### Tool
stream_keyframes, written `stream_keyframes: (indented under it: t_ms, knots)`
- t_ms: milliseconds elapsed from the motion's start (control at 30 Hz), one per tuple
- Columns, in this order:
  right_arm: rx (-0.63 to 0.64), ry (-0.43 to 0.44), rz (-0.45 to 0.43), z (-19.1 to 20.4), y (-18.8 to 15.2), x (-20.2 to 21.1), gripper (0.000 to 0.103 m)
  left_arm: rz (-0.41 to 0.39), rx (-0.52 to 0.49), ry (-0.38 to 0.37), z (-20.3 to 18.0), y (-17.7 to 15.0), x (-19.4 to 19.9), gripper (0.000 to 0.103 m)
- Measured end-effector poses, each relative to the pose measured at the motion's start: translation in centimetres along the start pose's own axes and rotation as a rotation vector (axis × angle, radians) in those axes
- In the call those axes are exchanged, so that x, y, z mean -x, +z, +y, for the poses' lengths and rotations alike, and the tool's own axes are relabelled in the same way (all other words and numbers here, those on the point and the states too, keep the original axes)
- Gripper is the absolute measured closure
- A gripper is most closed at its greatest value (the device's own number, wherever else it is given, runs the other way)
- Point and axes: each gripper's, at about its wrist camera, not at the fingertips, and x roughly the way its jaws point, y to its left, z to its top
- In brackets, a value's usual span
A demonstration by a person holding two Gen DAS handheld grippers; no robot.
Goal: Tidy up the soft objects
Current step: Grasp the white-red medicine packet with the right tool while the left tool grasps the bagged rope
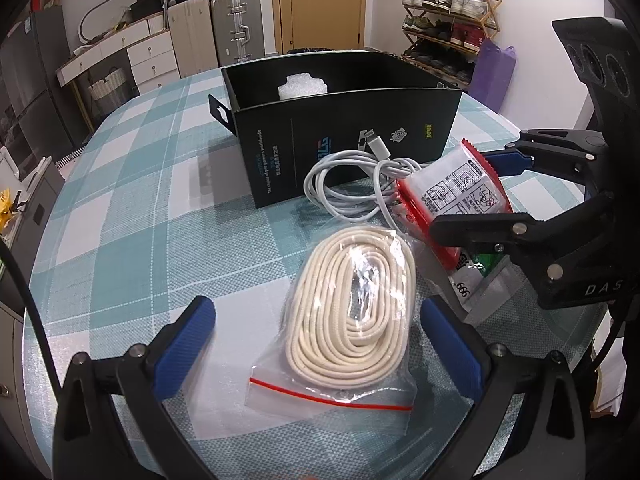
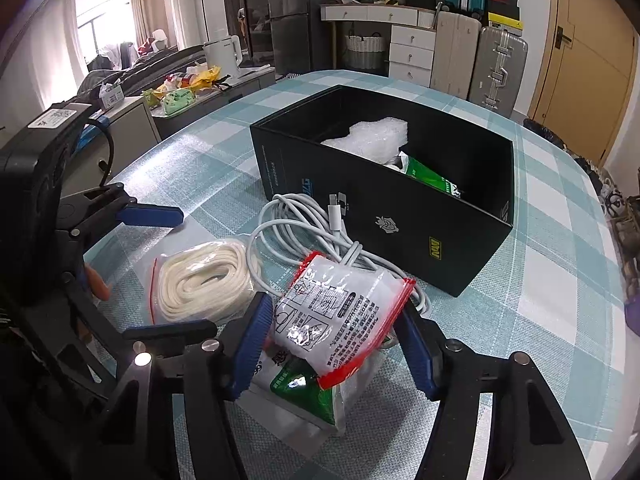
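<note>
A zip bag of coiled cream cord [image 1: 352, 312] lies on the checked tablecloth between the wide-apart blue pads [image 1: 188, 344] of my left gripper [image 1: 318, 306], which is open and not touching it. My right gripper [image 2: 332, 308] has its pads against both sides of a red-and-white packet [image 2: 336, 320], which rests on a green-and-white packet [image 2: 304, 392]. A coiled white charging cable [image 2: 304, 224] lies just beyond, in front of the open black box [image 2: 400, 220]. The box holds white foam [image 2: 372, 136] and a green packet [image 2: 432, 176].
The round table's cloth [image 1: 132, 220] stretches left of the box. Suitcases [image 1: 236, 28], a white drawer unit and a shoe rack [image 1: 448, 12] stand beyond the table. A side counter with a kettle [image 2: 224, 56] is off the far left edge in the right wrist view.
</note>
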Motion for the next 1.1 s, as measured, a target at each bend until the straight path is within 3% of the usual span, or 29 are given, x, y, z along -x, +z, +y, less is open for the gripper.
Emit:
stream_keyframes:
  t_ms: [467,633,700,800,1100]
  knots:
    - [0.003,-0.025,-0.04,-0.8,-0.1,1.7,0.042,0.002,-0.021,-0.055,-0.5,-0.2,0.4,0.003]
    - [0.002,-0.031,-0.048,-0.8,-0.2,2.1,0.042,0.003,-0.025,-0.069,-0.5,-0.6,0.5,0.024]
    - [0.003,-0.031,-0.053,-0.8,-0.3,2.3,0.042,-0.009,-0.032,-0.069,-0.7,-0.7,0.8,0.041]
    - [0.003,-0.031,-0.059,-0.7,-0.3,2.4,0.042,-0.024,-0.042,-0.11,-0.9,-0.8,1.2,0.054]
    - [0.005,-0.04,-0.078,-0.9,-0.2,3.0,0.042,-0.072,-0.02,-0.127,-0.8,-0.4,2.7,0.066]
